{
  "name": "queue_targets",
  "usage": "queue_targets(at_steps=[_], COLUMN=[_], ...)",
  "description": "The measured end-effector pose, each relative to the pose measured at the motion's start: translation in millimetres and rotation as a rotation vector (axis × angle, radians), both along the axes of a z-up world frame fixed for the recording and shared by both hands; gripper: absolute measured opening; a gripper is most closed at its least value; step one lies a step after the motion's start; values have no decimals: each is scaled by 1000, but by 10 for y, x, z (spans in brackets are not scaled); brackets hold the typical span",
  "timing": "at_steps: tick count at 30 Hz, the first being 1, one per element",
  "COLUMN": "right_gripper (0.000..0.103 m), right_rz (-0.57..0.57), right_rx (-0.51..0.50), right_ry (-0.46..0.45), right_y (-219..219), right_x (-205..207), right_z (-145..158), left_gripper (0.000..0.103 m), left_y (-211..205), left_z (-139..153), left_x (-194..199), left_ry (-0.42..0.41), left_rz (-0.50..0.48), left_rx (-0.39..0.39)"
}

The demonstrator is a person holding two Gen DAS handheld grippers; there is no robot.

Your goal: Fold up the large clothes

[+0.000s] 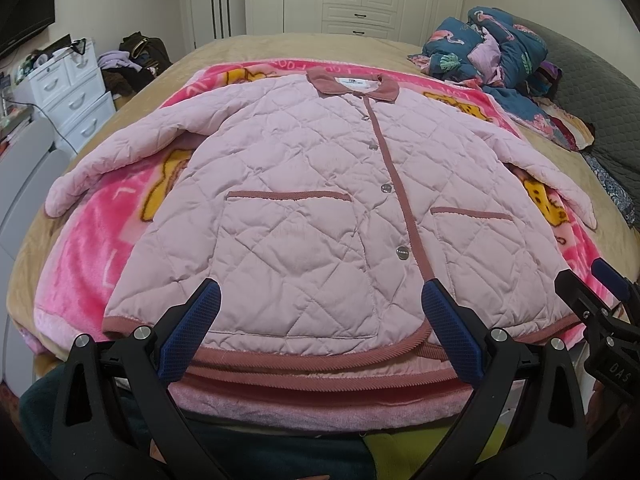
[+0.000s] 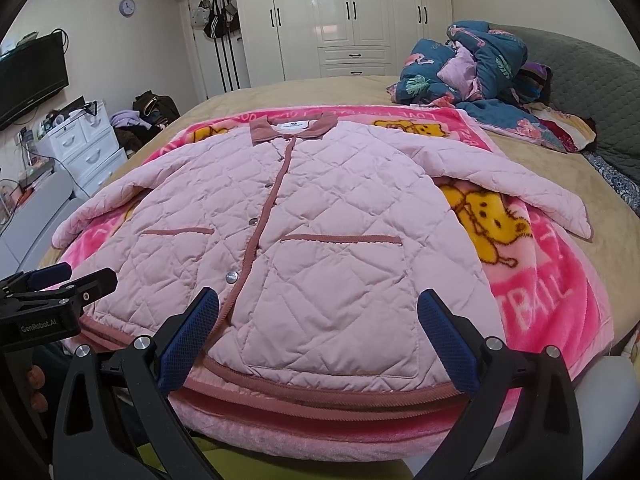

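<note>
A pink quilted jacket [image 1: 304, 184] [image 2: 304, 216] with dusty-rose trim lies flat and buttoned on a pink cartoon blanket [image 1: 80, 272] [image 2: 552, 280], collar away from me, both sleeves spread outward. My left gripper [image 1: 320, 300] hovers open over the hem left of the button placket, nothing between its blue pads. My right gripper [image 2: 320, 308] is open above the hem on the jacket's right half. The right gripper [image 1: 592, 288] also shows at the left wrist view's right edge; the left gripper [image 2: 64, 280] appears at the right wrist view's left edge.
The blanket covers a tan bed [image 1: 248, 46] [image 2: 320, 88]. A heap of blue patterned bedding [image 1: 496, 48] [image 2: 480, 68] lies at the far right beside a grey headboard [image 2: 592, 80]. White drawers [image 1: 72, 92] [image 2: 88, 144] stand left; wardrobes [image 2: 340, 12] behind.
</note>
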State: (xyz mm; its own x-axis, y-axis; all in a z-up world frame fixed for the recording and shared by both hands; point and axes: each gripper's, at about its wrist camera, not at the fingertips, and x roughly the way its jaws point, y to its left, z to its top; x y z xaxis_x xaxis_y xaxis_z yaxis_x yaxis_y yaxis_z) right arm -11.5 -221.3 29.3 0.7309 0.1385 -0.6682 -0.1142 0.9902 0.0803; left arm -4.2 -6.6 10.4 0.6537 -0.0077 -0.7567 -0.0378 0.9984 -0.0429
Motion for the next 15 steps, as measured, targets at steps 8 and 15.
queue_targets(at_steps=[8,15], right_gripper=[99,99], right_rz=[6,11], right_rx=[4,16], right_ry=[5,15], right_y=[4,31], right_x=[28,182], right_z=[-4,22], left_gripper=[94,94], left_y=[-10,19], left_z=[-8,-49], left_x=[-4,110], left_ry=[-1,7], left_rz=[4,11], left_rx=[4,20])
